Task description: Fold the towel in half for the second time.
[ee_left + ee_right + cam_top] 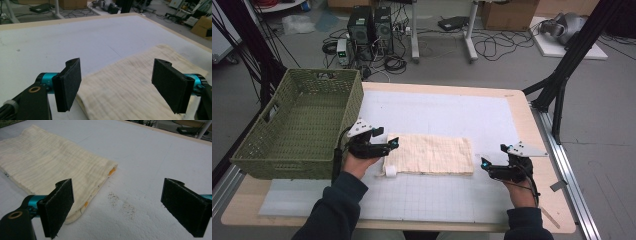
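Both grippers, left (393, 142) and right (484, 163), gape empty beside the folded cream cloth (430, 154); pinch every layer together at each end, I judge.

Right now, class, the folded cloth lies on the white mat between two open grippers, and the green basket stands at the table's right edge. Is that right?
One thing is wrong: the basket stands at the table's left edge, not the right, as the high view shows. The rest holds: the cloth lies folded on the white mat, between the left gripper and the right gripper, both open.
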`<state>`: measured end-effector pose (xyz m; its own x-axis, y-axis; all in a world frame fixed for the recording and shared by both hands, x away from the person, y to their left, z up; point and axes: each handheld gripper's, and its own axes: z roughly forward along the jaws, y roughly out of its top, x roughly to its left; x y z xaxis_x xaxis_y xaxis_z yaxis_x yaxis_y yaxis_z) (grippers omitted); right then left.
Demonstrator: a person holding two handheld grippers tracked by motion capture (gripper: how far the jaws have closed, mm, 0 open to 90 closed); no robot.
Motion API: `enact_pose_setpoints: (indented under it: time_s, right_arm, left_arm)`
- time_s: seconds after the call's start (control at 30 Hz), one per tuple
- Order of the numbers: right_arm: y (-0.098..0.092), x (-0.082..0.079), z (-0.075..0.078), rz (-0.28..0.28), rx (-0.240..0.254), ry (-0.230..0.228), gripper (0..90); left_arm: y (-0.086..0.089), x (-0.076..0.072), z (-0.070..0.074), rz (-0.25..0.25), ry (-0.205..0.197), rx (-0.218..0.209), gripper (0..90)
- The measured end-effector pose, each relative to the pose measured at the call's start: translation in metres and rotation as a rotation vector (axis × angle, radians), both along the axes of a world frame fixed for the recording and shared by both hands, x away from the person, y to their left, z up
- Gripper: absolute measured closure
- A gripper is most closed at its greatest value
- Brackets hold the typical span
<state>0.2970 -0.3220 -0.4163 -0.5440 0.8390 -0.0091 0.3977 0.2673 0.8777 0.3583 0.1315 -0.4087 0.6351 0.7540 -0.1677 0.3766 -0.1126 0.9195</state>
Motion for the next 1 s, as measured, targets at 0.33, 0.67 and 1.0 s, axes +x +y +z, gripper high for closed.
enact_pose_setpoints:
  time_s: [0.33,0.67,1.0]
  right_arm:
    - [0.002,0.001,-0.001,0.004,0.002,0.013,10.4]
    - [0.004,0.002,-0.003,0.015,-0.011,0.027,10.5]
    - [0.015,0.016,-0.003,0.046,-0.019,0.079,10.5]
  left_arm:
    - [-0.004,0.045,-0.028,0.09,0.117,0.135,37.8]
    - [-0.01,0.051,-0.042,0.007,0.148,0.258,63.7]
    - [-0.009,0.05,-0.042,-0.031,0.138,0.253,85.5]
